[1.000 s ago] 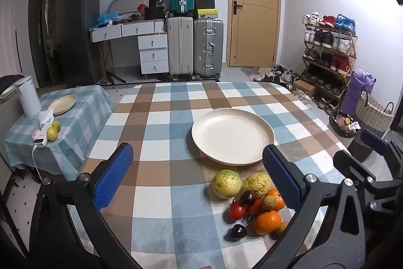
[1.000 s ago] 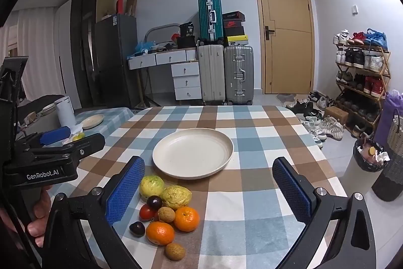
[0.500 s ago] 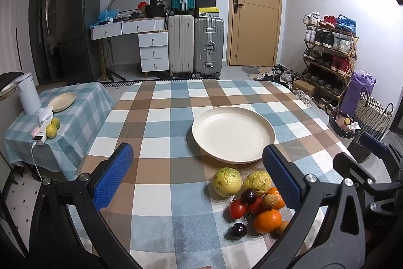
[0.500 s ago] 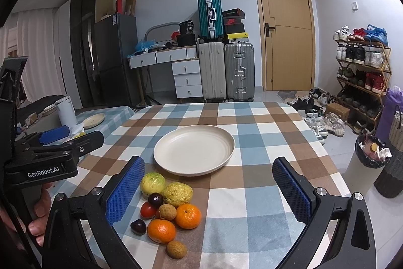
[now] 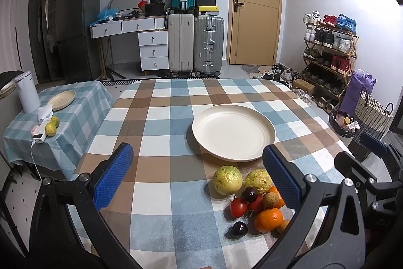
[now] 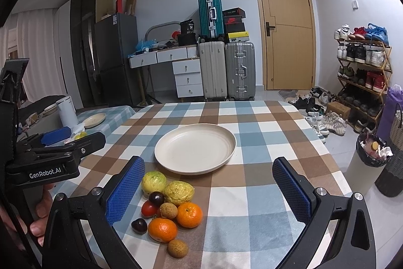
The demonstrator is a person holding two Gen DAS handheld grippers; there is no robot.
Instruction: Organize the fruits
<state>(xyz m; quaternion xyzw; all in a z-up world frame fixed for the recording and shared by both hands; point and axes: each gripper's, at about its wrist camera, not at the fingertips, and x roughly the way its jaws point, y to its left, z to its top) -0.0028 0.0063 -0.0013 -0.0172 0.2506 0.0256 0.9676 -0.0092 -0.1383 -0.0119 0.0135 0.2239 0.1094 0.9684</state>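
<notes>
An empty cream plate (image 5: 233, 131) (image 6: 195, 151) sits mid-table on the checked cloth. Just in front of it lies a pile of fruit: two yellow-green guavas (image 5: 228, 179) (image 6: 153, 180), two oranges (image 5: 268, 219) (image 6: 189, 214), a red tomato (image 5: 238, 207) (image 6: 148, 208), dark plums (image 5: 239, 228) (image 6: 156, 198) and brown longans (image 6: 177, 248). My left gripper (image 5: 197, 174) is open and empty, above the near table edge, left of the pile. My right gripper (image 6: 207, 189) is open and empty, the pile by its left finger.
A side table (image 5: 83, 97) on the left carries a small plate (image 5: 61, 100), a white kettle (image 5: 27, 95) and two limes (image 5: 51, 126). On the right stand a bin (image 6: 370, 158), a basket (image 5: 372, 110) and a shoe rack (image 6: 362, 72).
Both grippers have shifted slightly; the fruit and the plate lie where they were. Both stay open.
</notes>
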